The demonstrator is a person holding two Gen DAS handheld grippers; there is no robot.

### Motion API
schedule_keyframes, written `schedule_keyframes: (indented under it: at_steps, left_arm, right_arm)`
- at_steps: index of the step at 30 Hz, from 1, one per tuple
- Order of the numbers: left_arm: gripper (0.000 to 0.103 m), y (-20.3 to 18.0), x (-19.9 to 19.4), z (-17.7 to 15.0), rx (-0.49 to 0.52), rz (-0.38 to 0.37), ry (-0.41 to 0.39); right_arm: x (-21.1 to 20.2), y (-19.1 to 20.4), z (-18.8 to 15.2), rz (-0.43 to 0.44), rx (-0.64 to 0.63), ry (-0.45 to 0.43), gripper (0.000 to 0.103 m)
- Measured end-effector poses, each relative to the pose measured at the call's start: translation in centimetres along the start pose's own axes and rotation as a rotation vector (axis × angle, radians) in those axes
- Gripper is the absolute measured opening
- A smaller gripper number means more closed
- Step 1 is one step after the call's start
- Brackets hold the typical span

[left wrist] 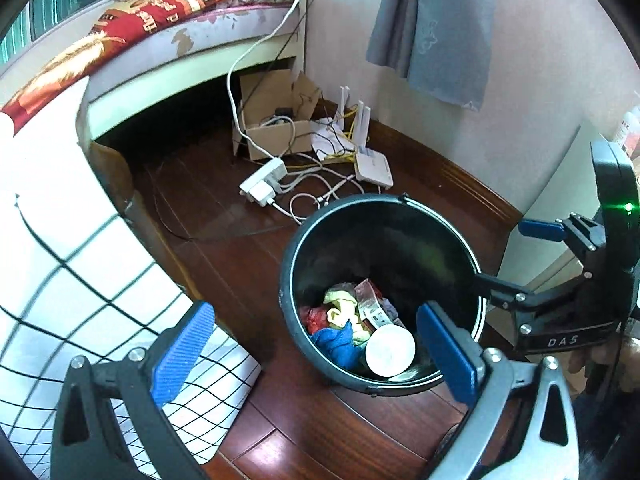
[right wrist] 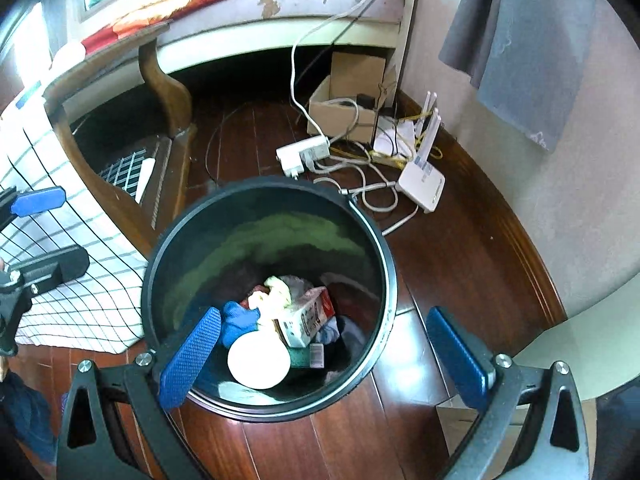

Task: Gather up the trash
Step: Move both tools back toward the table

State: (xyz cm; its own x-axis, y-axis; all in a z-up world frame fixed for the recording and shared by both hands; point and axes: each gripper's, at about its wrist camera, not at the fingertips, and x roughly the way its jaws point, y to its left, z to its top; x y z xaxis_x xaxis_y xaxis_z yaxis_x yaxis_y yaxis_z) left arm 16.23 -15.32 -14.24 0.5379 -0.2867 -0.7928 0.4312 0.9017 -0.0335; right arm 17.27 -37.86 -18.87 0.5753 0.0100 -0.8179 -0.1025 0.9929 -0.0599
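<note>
Bin: the round black trash bin [right wrist: 266, 216] stands on the dark wooden floor [right wrist: 460, 256], near the bed.
Trash: a white round lid [right wrist: 259, 363], a blue cloth [right wrist: 239, 317] and a small carton [right wrist: 306, 316] lie inside the bin.
Left gripper [left wrist: 316, 354]: fingers wide apart, holding nothing, above the bin's left side.
Right gripper [right wrist: 326, 354]: fingers wide apart, holding nothing, over the bin.

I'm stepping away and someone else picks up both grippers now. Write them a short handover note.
Left gripper: open, empty, held over the bin's near side.
Right gripper: open, empty, above the bin.
Black bin stands on the wood floor; inside lie a white round lid, a small carton, blue cloth and yellowish scraps.
Done: that trash is binned.
Left: no loose trash shows in either view; check elsewhere.
</note>
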Motion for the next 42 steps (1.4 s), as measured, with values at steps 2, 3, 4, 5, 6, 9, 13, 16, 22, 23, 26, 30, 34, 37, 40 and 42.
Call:
schedule_keyframes:
  at_steps: [2,3,4,5,6,9,13,16,22,23,26,30,34,37,40,42]
  left_arm:
    - [0.102,0.0,-0.7,0.2,0.001,0.008,-0.004]
    - [0.102,0.1,-1.2,0.3,-0.002,0.01,-0.011]
    - [0.102,0.2,-1.5,0.4,-0.004,0.014,-0.018]
    - [0.102,0.3,-1.9,0.5,-0.006,0.017,-0.026]
    - [0.102,0.4,-2.3,0.5,-0.01,0.019,-0.033]
    - [0.102,0.8,-3.5,0.5,-0.019,0.026,-0.056]
    - [0.102,1.4,-5.0,0.7,-0.03,0.042,-0.079]
    - [0.102,2.1,-6.6,0.9,-0.048,0.063,-0.106]
    - [0.102,4.3,-9.9,1.2,-0.092,0.112,-0.184]
    - [0.102,4.7,-10.3,1.2,-0.101,0.122,-0.193]
    - [0.102,6.0,-11.4,1.1,-0.125,0.151,-0.209]
    - [0.102,7.9,-12.7,0.6,-0.164,0.195,-0.23]
    - [0.102,10.2,-14.1,-0.1,-0.209,0.229,-0.25]
    - [0.102,12.3,-15.1,-0.8,-0.242,0.267,-0.259]
    - [0.102,14.7,-16.2,-1.5,-0.283,0.302,-0.27]
    - [0.102,16.9,-17.1,-2.2,-0.322,0.331,-0.275]
  right_arm:
    - [-1.1,0.4,0.5,0.008,0.0,-0.027,0.103]
    - [-1.5,0.5,0.6,0.014,0.002,-0.036,0.103]
    - [-2.1,0.7,0.8,0.023,0.003,-0.047,0.103]
    - [-2.6,0.9,1.0,0.026,0.001,-0.058,0.103]
    - [-3.0,1.1,1.1,0.027,-0.004,-0.067,0.103]
    - [-4.2,1.6,1.5,0.027,-0.014,-0.093,0.103]
    - [-5.9,2.3,1.9,0.038,-0.013,-0.126,0.103]
    - [-7.2,3.1,2.2,0.045,-0.018,-0.155,0.103]
    - [-9.5,5.1,3.6,0.08,-0.042,-0.214,0.103]
    - [-9.9,5.6,4.0,0.083,-0.05,-0.223,0.103]
    - [-10.7,6.9,5.0,0.097,-0.065,-0.252,0.103]
    - [-11.5,8.9,6.8,0.16,-0.077,-0.285,0.103]
    - [-11.6,11.8,8.3,0.184,-0.131,-0.284,0.103]
    - [-11.7,14.1,9.4,0.196,-0.173,-0.285,0.103]
    - [-11.6,16.4,10.8,0.235,-0.201,-0.285,0.103]
    - [-11.6,18.2,11.8,0.259,-0.226,-0.291,0.103]
